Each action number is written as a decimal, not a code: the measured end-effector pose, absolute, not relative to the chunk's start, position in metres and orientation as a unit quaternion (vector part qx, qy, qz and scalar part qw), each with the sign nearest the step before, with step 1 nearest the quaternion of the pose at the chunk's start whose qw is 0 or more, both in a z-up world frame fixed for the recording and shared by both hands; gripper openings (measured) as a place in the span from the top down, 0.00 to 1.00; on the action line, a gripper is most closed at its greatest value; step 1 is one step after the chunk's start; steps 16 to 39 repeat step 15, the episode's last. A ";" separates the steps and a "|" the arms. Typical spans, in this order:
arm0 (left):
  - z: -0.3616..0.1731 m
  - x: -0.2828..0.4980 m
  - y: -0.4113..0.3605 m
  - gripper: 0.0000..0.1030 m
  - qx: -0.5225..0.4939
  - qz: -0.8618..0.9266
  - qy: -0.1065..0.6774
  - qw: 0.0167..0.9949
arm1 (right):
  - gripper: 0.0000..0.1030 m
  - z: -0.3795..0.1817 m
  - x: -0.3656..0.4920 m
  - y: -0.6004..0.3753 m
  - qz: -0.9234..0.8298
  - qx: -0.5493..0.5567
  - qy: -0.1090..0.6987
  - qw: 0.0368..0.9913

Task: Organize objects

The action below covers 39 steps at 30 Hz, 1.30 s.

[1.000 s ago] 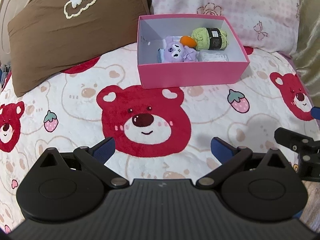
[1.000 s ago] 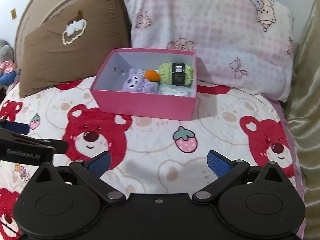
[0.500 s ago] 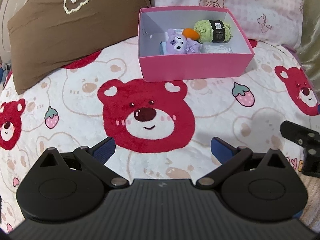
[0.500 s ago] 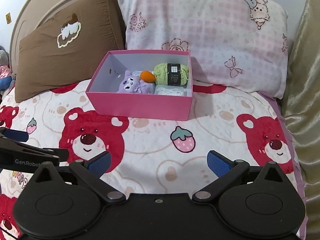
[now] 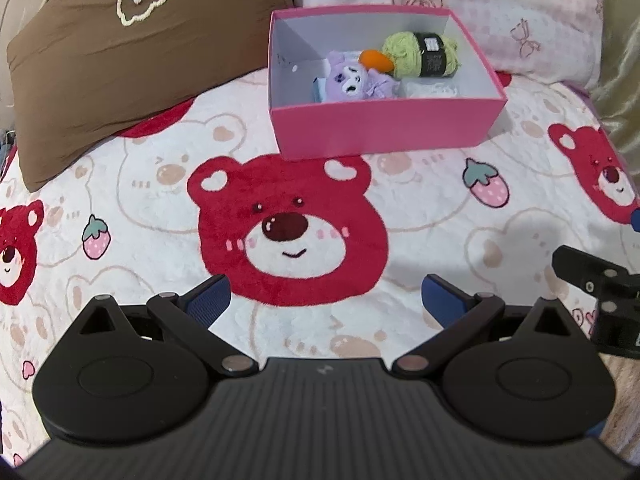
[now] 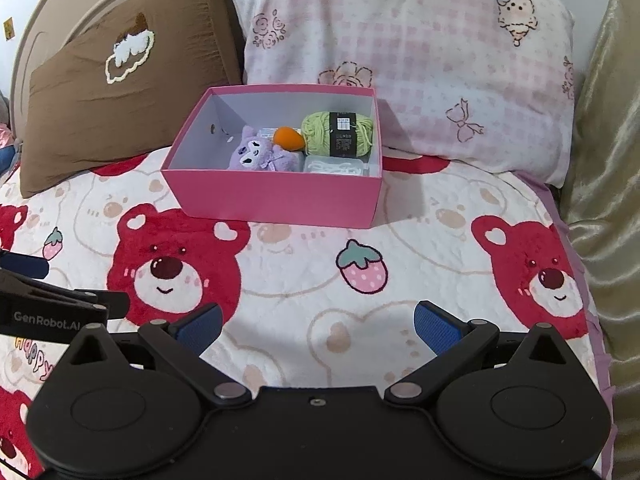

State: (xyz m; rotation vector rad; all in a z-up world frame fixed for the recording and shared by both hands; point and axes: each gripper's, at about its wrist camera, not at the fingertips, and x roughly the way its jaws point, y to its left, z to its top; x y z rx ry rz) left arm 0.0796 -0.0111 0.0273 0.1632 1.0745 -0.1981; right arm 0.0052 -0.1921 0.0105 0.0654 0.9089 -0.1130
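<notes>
Both hand-held grippers released and empty above the bed, with the sorted items in the pink box (image 6: 276, 200).

The left hand-held gripper (image 5: 324, 300) and right hand-held gripper (image 6: 316, 328) hover well short of the box, which holds a purple plush (image 6: 258, 156), orange toy (image 6: 288, 138), green yarn (image 6: 338, 134) and clear case (image 6: 334, 168). The soft blanket (image 6: 304, 280) gives poor support; a nudge to the wall may tip or slide the box.

A home bedroom: 2 pillows (image 6: 400, 52) against a headboard (image 6: 60, 24), bear-print blanket (image 6: 304, 280).
</notes>
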 end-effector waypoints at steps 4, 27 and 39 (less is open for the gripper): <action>0.025 0.080 -0.010 0.00 0.082 -0.092 0.512 0.850 | 0.00 0.006 0.006 -0.192 -0.049 0.036 0.446 0.893; 0.020 0.081 -0.011 0.00 0.082 -0.095 0.518 0.846 | 0.00 0.002 0.006 -0.191 -0.043 0.043 0.450 0.891; 0.020 0.081 -0.011 0.00 0.082 -0.095 0.518 0.846 | 0.00 0.002 0.006 -0.191 -0.043 0.043 0.450 0.891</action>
